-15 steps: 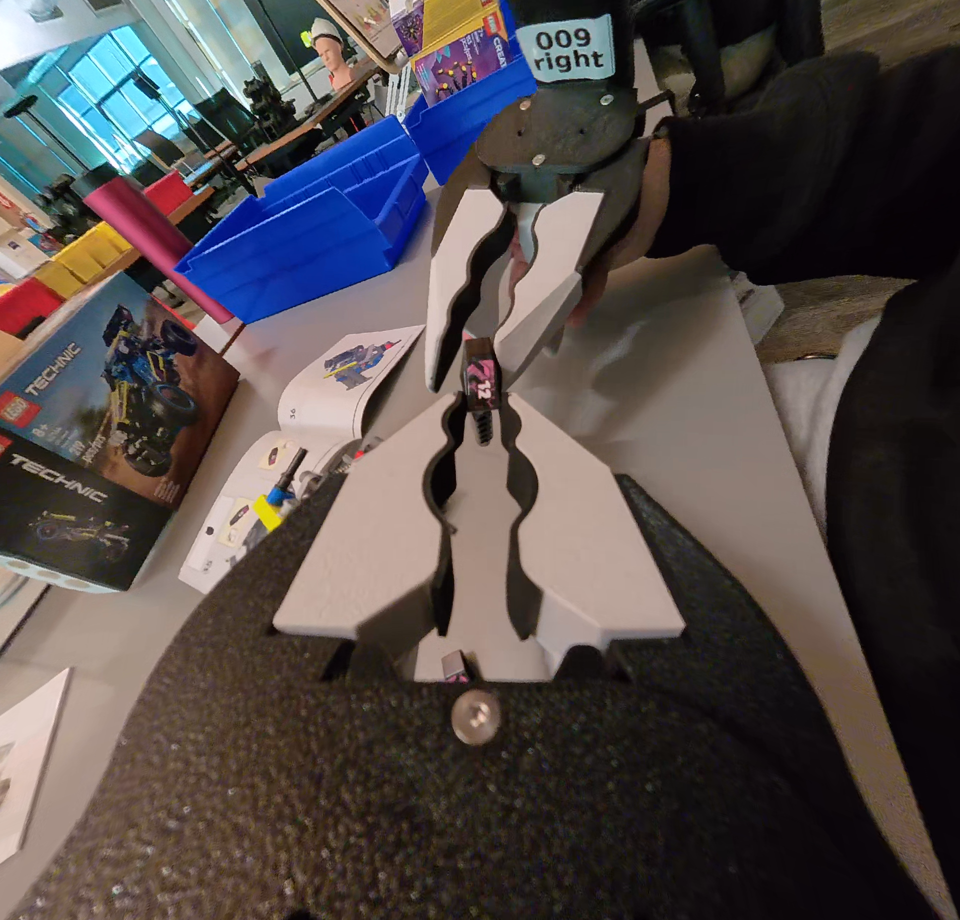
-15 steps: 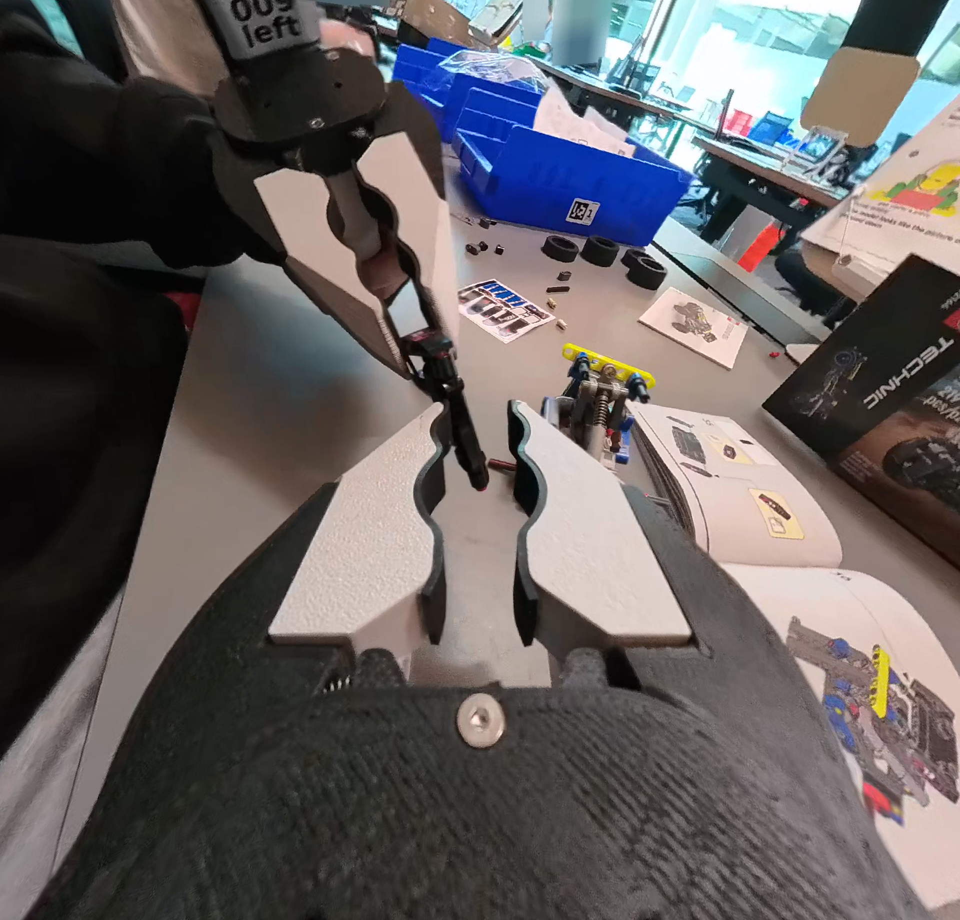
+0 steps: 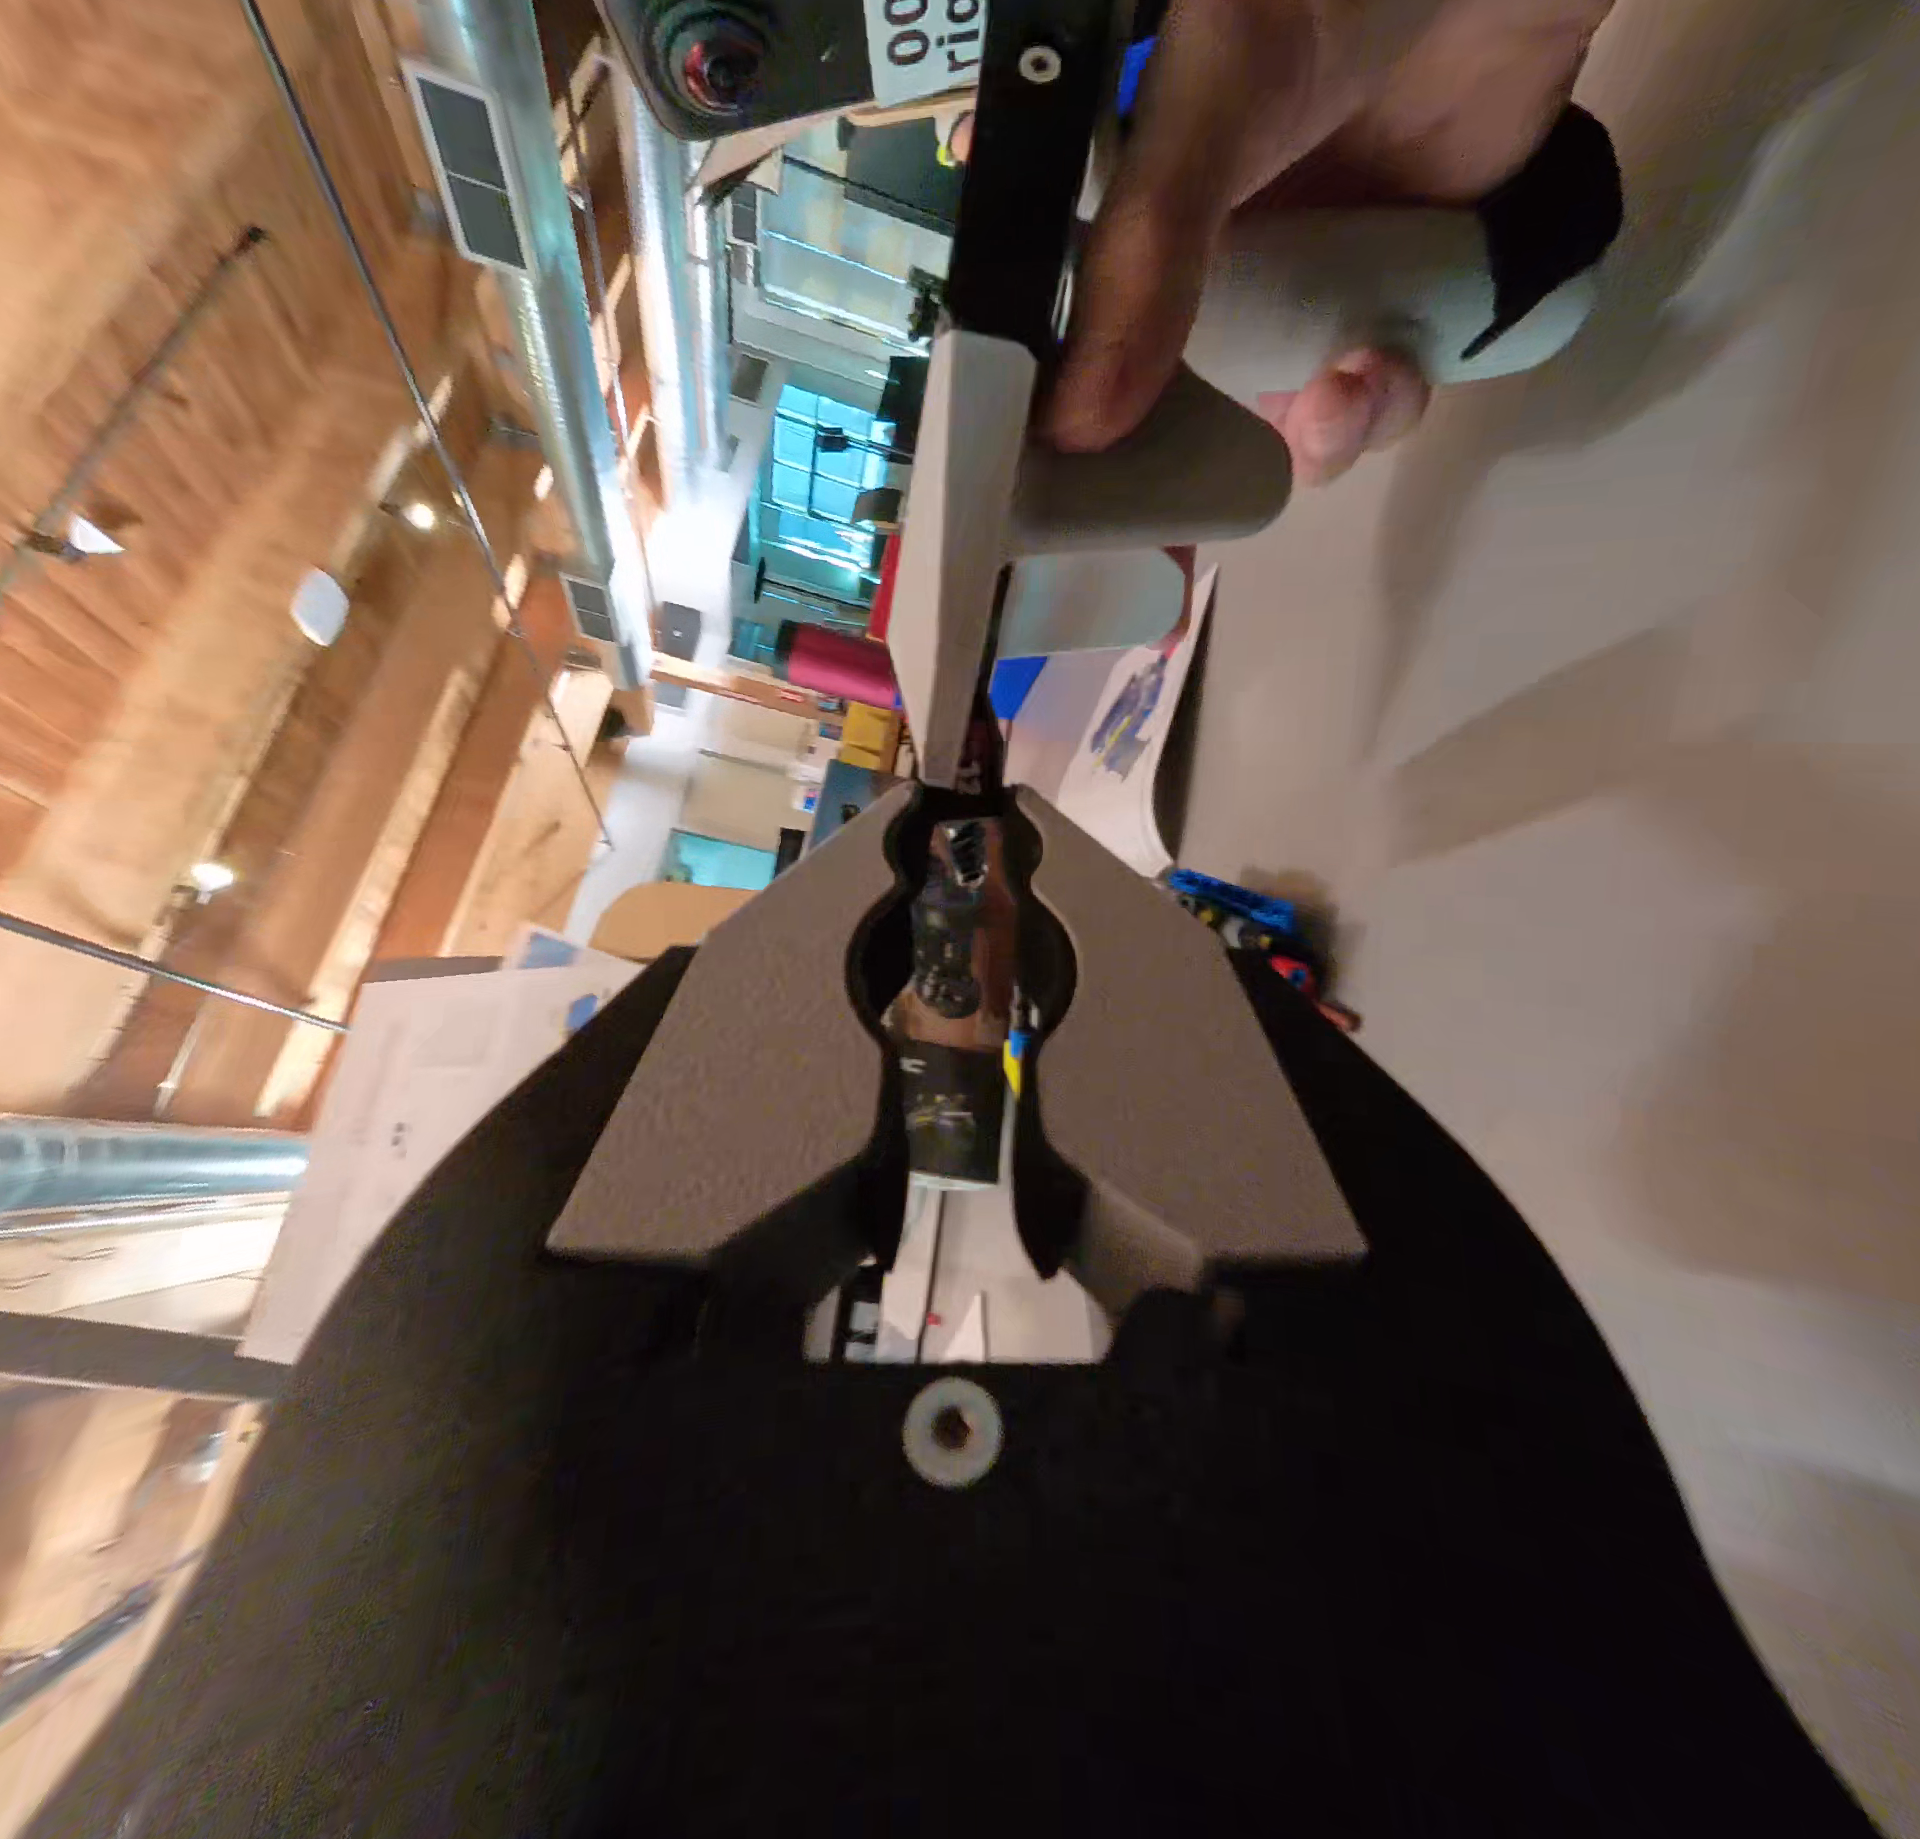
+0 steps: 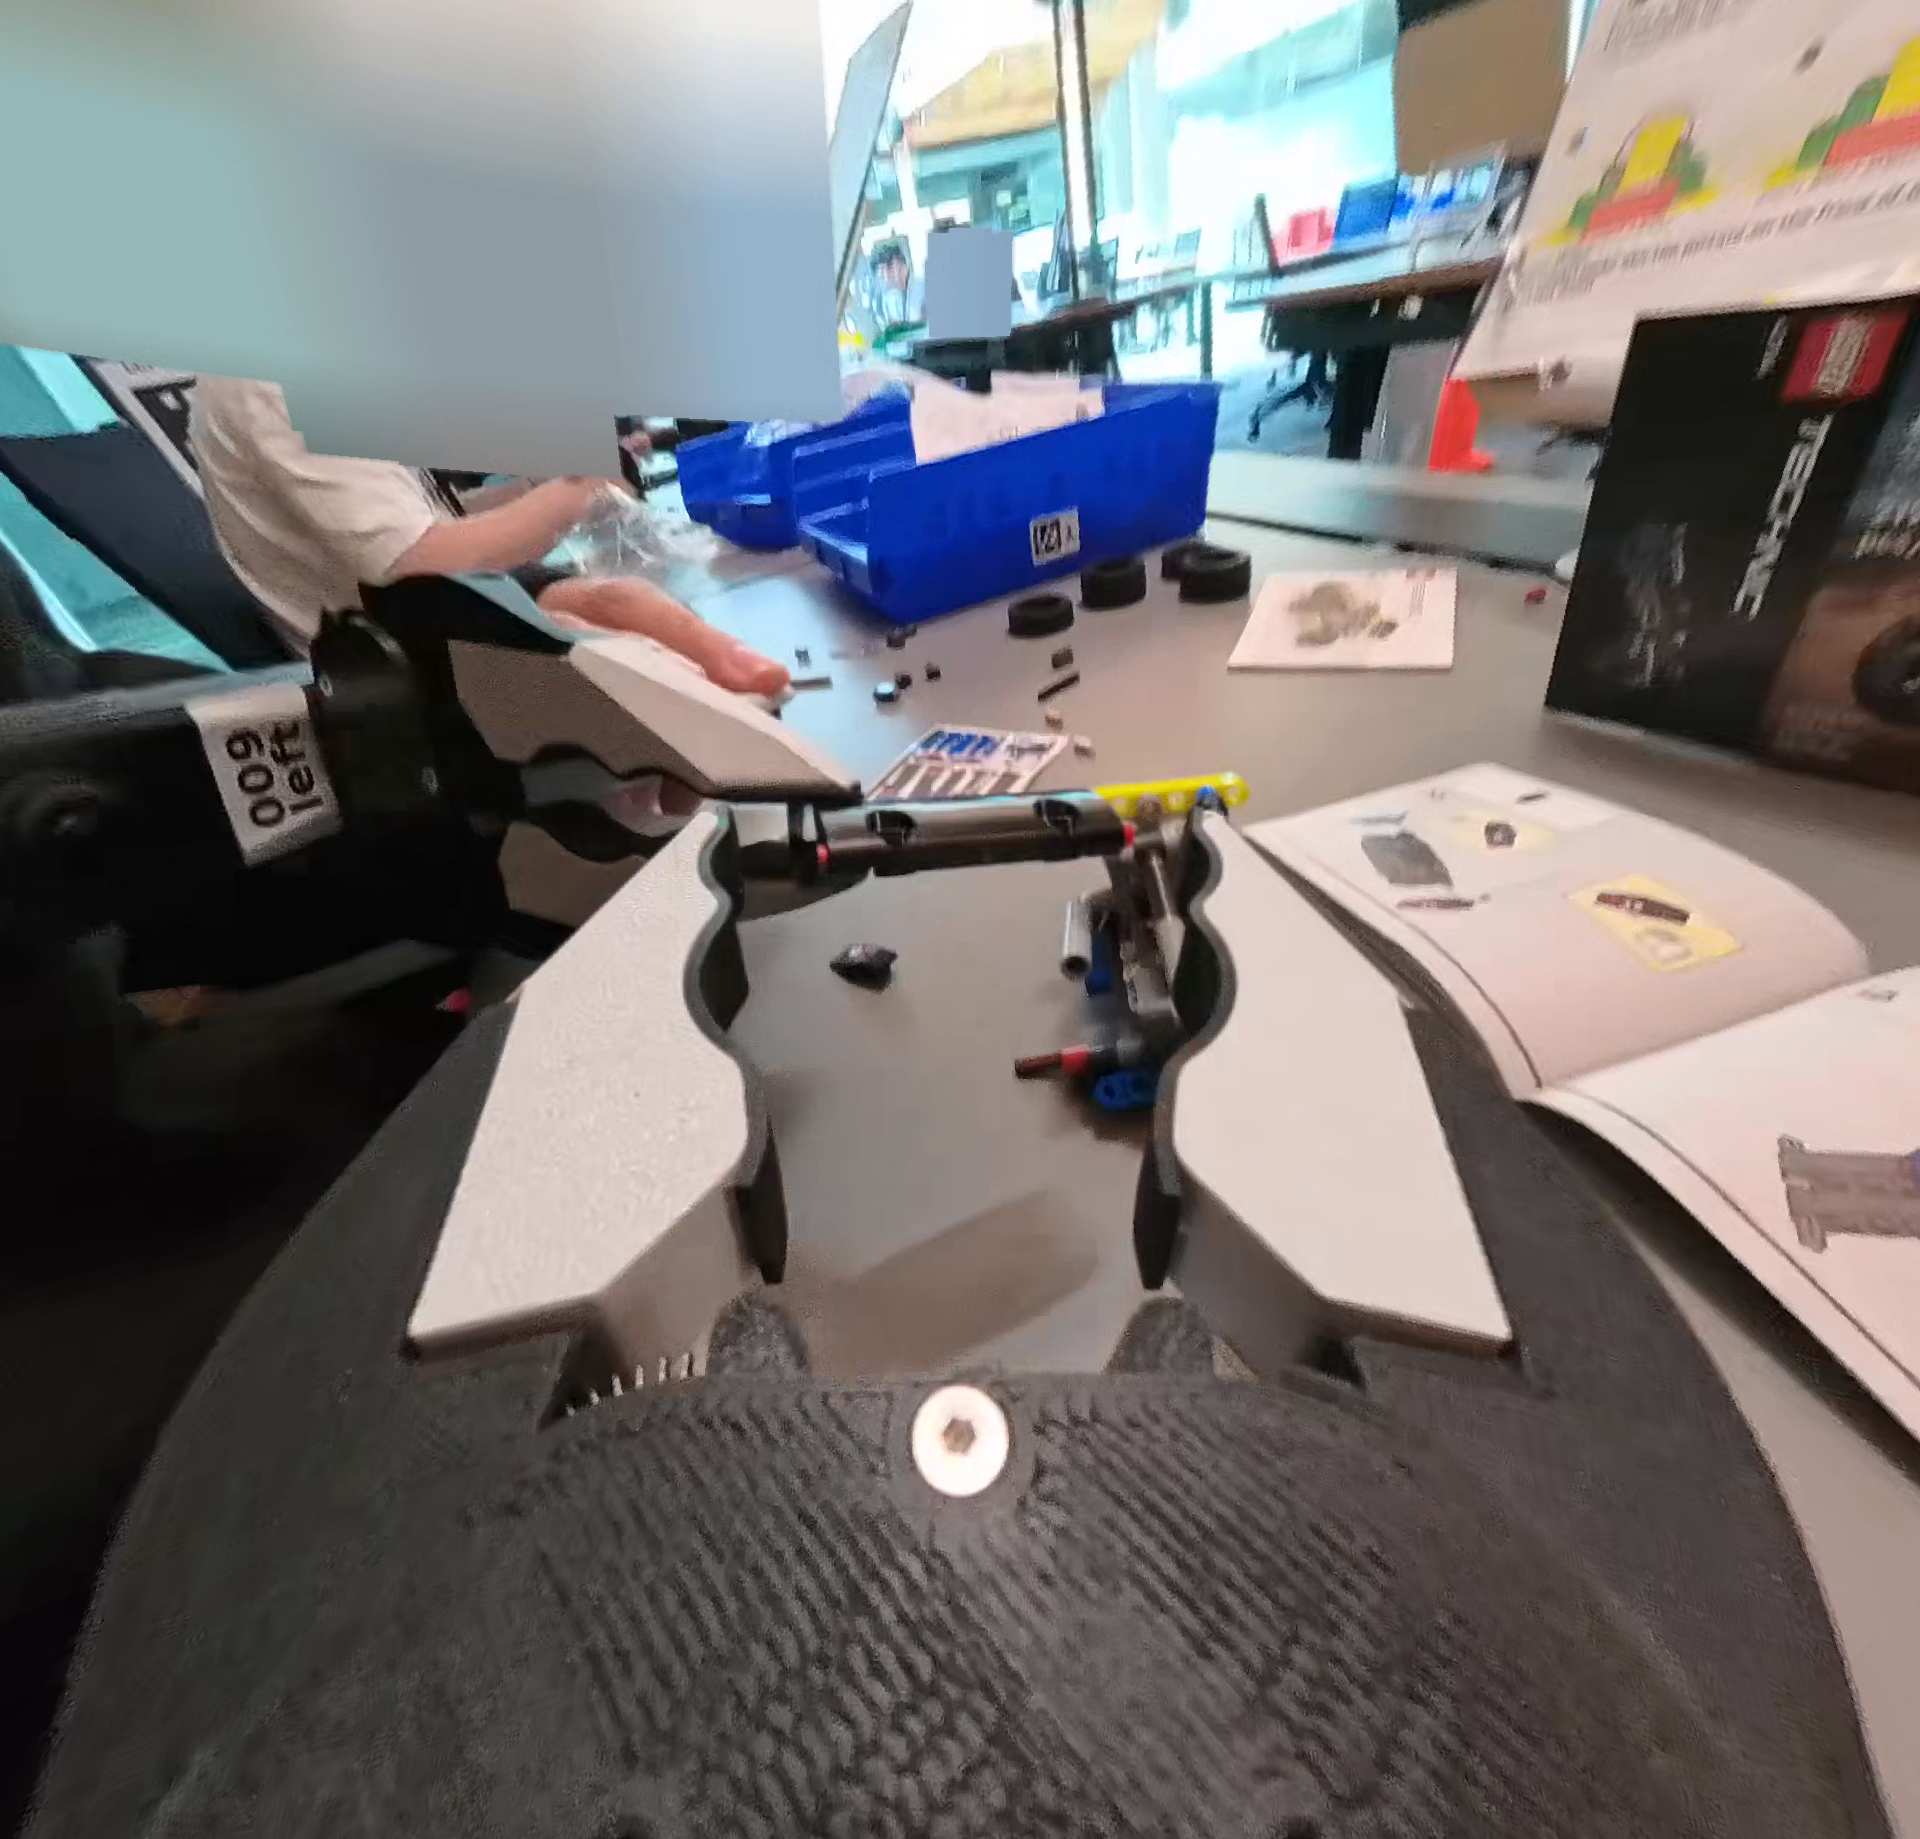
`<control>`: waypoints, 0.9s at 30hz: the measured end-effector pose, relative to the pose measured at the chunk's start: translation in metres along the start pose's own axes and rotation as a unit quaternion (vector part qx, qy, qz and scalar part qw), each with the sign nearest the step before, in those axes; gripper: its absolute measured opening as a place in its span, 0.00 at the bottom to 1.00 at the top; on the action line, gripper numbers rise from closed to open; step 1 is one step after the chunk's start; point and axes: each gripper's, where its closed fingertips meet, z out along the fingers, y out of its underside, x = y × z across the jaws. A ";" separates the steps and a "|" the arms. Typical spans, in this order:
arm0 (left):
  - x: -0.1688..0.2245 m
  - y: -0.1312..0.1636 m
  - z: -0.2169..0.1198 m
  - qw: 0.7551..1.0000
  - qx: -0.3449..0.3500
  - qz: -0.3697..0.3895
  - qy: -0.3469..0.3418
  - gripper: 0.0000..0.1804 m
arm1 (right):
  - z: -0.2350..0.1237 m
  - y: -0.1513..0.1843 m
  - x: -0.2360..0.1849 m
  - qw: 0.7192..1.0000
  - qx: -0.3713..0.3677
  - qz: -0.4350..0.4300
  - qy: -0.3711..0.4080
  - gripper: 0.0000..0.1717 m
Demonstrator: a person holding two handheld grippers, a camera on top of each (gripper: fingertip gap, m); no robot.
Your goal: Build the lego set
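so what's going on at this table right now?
A person is working handheld grippers over a grey table strewn with toy building parts. The left gripper is clamped on one end of a black beam piece, holding it level above the table. The right gripper is wide open, with the beam lying across the gap between its fingertips. A small part-built model stands just beyond, beside an open instruction booklet. Blue bins and loose tyres sit farther back.
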 end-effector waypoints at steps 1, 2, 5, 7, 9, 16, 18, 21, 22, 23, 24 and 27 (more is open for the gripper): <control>-0.002 0.000 -0.001 1.000 -0.002 0.007 -0.007 0.05 | 0.000 -0.002 -0.003 1.000 0.007 -0.006 -0.006 0.48; -0.004 0.000 -0.002 1.000 -0.006 0.011 -0.014 0.05 | 0.001 -0.002 -0.008 1.000 0.004 -0.013 -0.015 0.47; -0.011 -0.005 -0.006 0.999 -0.002 0.035 -0.037 0.05 | 0.001 -0.003 -0.016 0.998 -0.002 -0.055 -0.021 0.44; -0.015 -0.012 -0.010 0.998 0.016 0.037 -0.047 0.05 | 0.000 -0.007 -0.021 0.998 0.006 -0.060 -0.032 0.43; -0.019 -0.017 -0.015 0.997 0.029 0.039 -0.055 0.05 | -0.001 -0.011 -0.024 0.998 0.011 -0.047 -0.042 0.45; -0.021 -0.034 -0.028 0.994 0.065 0.060 -0.064 0.05 | -0.009 -0.018 -0.048 0.991 0.035 0.008 -0.129 0.41; -0.021 -0.039 -0.032 0.993 0.074 0.072 -0.065 0.05 | -0.011 -0.017 -0.053 0.990 0.032 0.001 -0.136 0.41; -0.023 -0.046 -0.036 0.990 0.084 0.089 -0.071 0.05 | -0.013 -0.019 -0.059 0.990 0.036 -0.033 -0.133 0.40; -0.023 -0.048 -0.038 0.989 0.089 0.091 -0.071 0.05 | -0.013 -0.019 -0.061 0.990 0.035 -0.045 -0.131 0.39; -0.023 -0.049 -0.039 0.989 0.093 0.091 -0.071 0.05 | -0.014 -0.018 -0.063 0.989 0.031 -0.054 -0.133 0.39; -0.023 -0.050 -0.041 0.988 0.097 0.093 -0.072 0.05 | -0.014 -0.019 -0.064 0.988 0.031 -0.062 -0.134 0.39; -0.023 -0.051 -0.044 0.987 0.103 0.102 -0.071 0.05 | -0.013 -0.017 -0.067 0.986 0.021 -0.096 -0.132 0.41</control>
